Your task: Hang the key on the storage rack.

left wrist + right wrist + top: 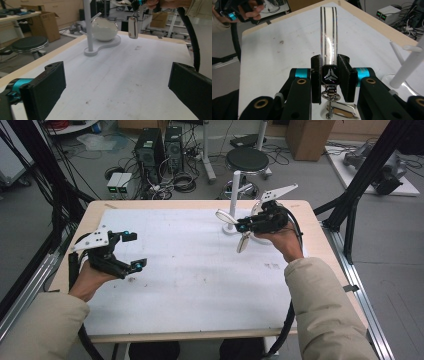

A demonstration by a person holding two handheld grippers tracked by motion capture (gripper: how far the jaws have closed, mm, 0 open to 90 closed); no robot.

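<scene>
Keychain (328, 42) pinched in right hand-held gripper (331, 75)

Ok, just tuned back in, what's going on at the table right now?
The right gripper is shut on a key fob, holding it above the table beside the white stand with its shell-shaped dish. The left gripper hangs open over the table's near left side, holding nothing.

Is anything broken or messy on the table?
Nothing looks broken or spilled. The white mat has some small dark smudges. The white bowl on the stand has a jagged rim, which may just be its shape. The right gripper holds a key fob.
</scene>
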